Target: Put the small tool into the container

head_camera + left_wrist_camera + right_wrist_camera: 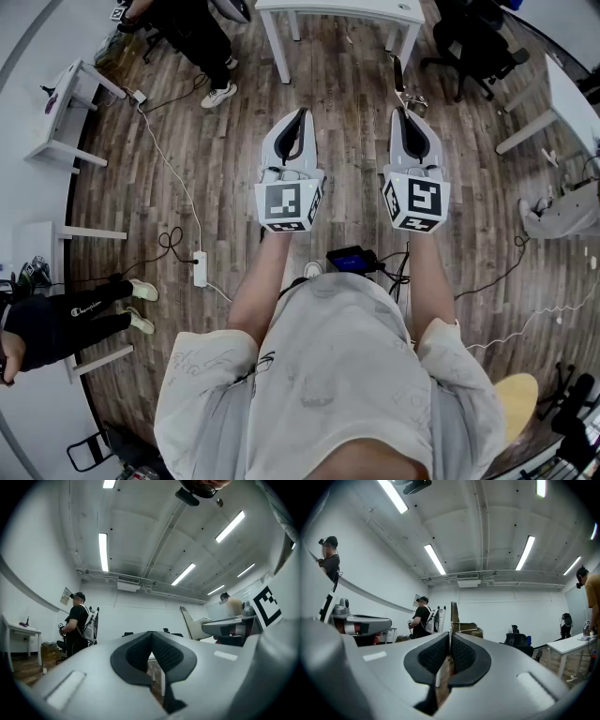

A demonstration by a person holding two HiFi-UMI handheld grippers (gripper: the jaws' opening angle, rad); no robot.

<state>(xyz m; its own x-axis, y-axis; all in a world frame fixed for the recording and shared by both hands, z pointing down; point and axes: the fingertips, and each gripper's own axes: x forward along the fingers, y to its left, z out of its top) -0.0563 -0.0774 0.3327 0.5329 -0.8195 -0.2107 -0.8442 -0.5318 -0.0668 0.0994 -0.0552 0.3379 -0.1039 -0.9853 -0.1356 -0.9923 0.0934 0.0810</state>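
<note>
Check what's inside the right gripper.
The right gripper is shut on a thin flat metal tool that sticks out past its tips. The part clamped between the black pads is covered.

Two tongs (302, 114) (406, 112); one small tool (400, 77); one power strip (200, 269).

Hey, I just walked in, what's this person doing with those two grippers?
A person stands on a wooden floor with a gripper in each hand, both held out in front. The right gripper is shut on a thin small tool that sticks out past its jaws. The left gripper is shut with nothing in it. No container shows in any view, so the tool is not yet put away.
</note>
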